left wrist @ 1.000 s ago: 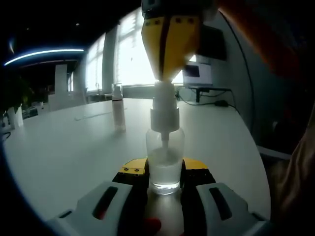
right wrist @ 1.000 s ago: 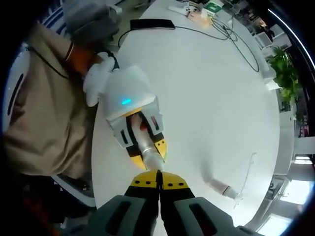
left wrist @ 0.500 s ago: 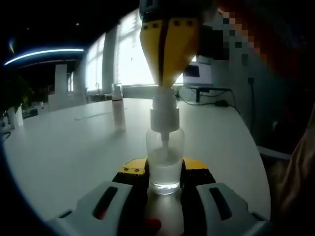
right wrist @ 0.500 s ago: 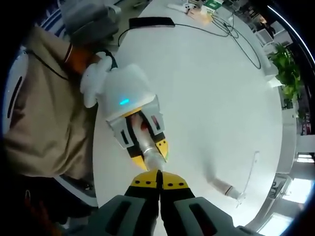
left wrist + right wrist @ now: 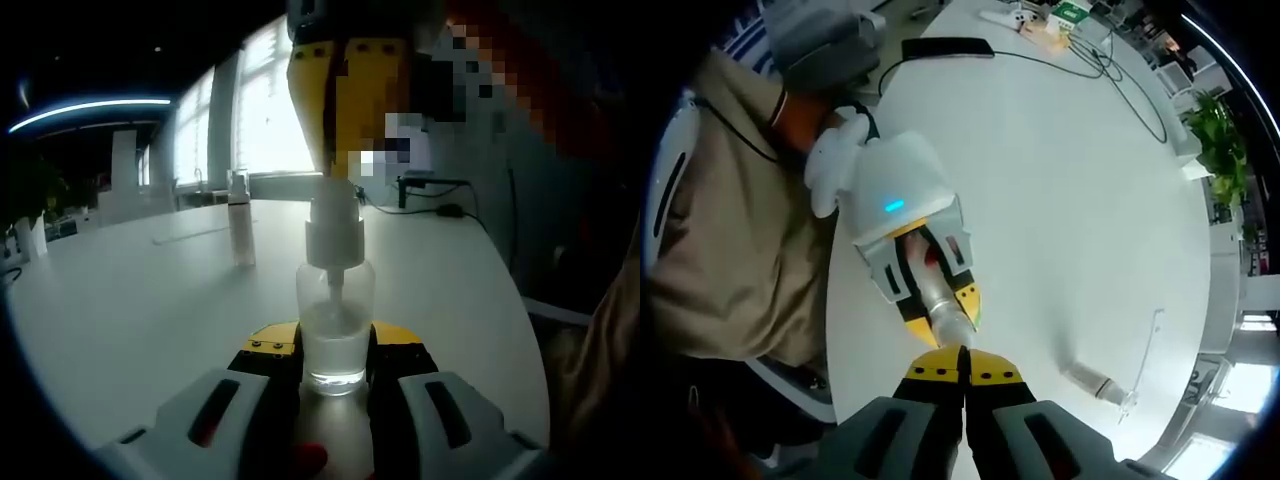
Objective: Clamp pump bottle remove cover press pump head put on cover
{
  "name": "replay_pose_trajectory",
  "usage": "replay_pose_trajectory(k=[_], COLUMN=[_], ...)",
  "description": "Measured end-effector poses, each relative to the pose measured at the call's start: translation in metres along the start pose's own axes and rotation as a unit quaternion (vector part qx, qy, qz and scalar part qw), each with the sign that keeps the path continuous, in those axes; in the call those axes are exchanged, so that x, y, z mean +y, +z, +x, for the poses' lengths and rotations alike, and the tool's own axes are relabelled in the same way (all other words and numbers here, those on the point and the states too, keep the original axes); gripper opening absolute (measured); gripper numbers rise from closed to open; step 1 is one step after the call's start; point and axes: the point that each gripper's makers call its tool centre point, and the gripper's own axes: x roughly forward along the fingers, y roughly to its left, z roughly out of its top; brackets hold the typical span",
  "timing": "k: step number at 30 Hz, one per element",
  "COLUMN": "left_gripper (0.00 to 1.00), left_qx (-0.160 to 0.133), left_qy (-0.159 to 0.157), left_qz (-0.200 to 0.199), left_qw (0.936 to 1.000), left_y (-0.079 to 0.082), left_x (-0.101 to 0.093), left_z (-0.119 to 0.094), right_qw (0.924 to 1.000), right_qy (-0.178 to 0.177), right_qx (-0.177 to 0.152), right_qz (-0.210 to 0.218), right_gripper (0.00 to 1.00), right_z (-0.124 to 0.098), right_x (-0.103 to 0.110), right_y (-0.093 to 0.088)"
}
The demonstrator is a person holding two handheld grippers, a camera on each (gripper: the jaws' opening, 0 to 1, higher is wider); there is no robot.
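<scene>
Between the yellow-tipped jaws of the left gripper (image 5: 335,362), a small clear plastic pump bottle (image 5: 335,330) with a white pump head (image 5: 335,222) is standing upright on the white round worktop (image 5: 150,300), and the jaws are clamping its lower body from both sides. Down onto the top of the pump head, the right gripper (image 5: 338,150) is pressing with its two yellow jaw tips brought together, touching the head from above. Farther off on the worktop, to the left of the bottle, a slim clear cylindrical cover (image 5: 239,225) is standing upright, well apart from the bottle. Seen from the right gripper view, the right gripper (image 5: 962,368) is pointing down with its jaws shut tight against each other, their tips meeting the bottle (image 5: 943,315), which the white-bodied left gripper (image 5: 940,310) is holding near the worktop edge (image 5: 1040,200). To the right of it, the cover (image 5: 1085,381) is appearing near a thin clear strip (image 5: 1145,360). A person in a tan top (image 5: 730,250) is standing at the left, and a black cable (image 5: 1090,75) is trailing across the far side of the worktop.
</scene>
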Motion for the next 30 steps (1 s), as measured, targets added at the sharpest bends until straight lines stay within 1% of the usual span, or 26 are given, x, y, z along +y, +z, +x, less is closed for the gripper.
replay_pose_trajectory(k=[9,13,18,22,30], left_gripper=[0.15,0.15,0.15,0.15,0.15], left_qx=[0.000,0.000,-0.001,-0.001,-0.001], left_qy=[0.000,0.000,-0.001,-0.001,-0.001], left_qz=[0.001,0.000,0.001,0.000,0.000], left_qw=[1.0000,1.0000,1.0000,1.0000,1.0000], left_y=[0.0001,0.0002,0.0005,0.0001,0.0006], left_x=[-0.0011,0.0003,-0.0007,0.0007,-0.0013], left_z=[-0.0002,-0.0004,-0.0006,-0.0006,-0.0006], right_qw=[0.9999,0.9999,0.9999,0.9999,0.9999], right_qy=[-0.003,-0.001,-0.010,-0.007,-0.005], right_qx=[-0.015,-0.013,-0.011,-0.013,-0.016], right_qz=[0.003,0.005,-0.009,-0.002,-0.006], right_gripper=[0.00,0.00,0.00,0.00,0.00], right_z=[-0.0031,-0.0035,-0.0060,-0.0059,-0.0058], right_x=[-0.0016,-0.0022,-0.0021,-0.0029,-0.0022], right_y=[-0.0001,0.0006,0.0009,0.0011,0.0016])
